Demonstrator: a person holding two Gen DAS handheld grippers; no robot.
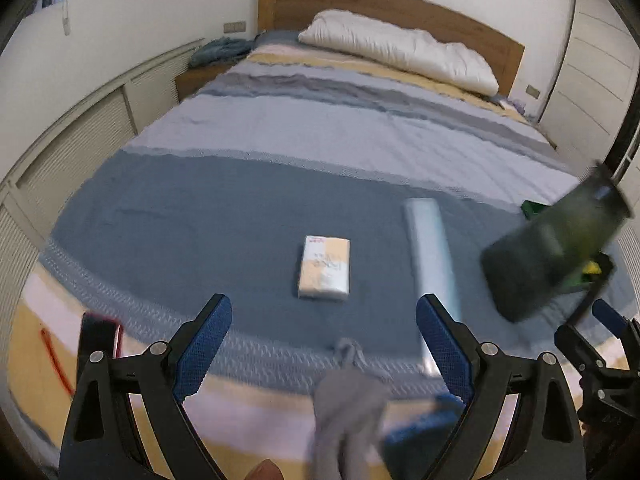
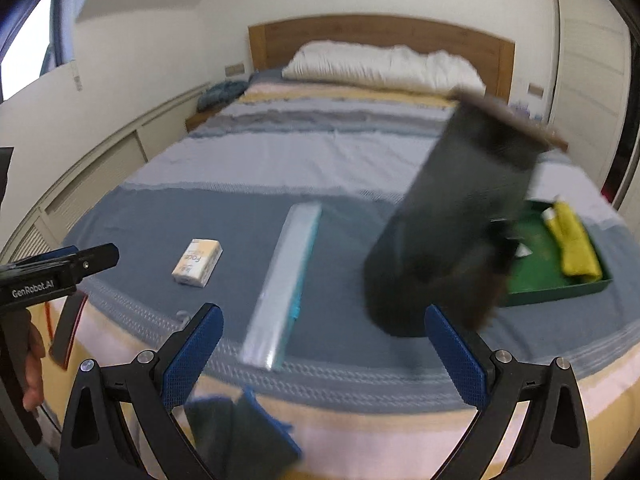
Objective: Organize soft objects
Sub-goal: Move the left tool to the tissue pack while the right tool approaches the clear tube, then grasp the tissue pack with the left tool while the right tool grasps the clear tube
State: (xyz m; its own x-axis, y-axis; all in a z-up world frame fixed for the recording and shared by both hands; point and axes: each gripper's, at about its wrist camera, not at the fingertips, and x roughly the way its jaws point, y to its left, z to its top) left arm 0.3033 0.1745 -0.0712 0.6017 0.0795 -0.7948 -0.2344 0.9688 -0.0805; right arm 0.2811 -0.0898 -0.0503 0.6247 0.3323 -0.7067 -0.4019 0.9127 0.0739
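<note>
Left gripper [image 1: 324, 322]: I see jaws wide, empty.
Right gripper [image 2: 322, 330]: jaws wide, empty.
Bed [image 1: 200, 208]: tissue pack [image 1: 324, 268], wrapped roll [image 1: 430, 256].

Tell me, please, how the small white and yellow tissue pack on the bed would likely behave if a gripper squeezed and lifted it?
The small white and yellow tissue pack looks soft-wrapped, so it would probably dent under squeezing. It seems light for its size. Lying flat on the blue striped bedspread, it is unlikely to roll.
</note>
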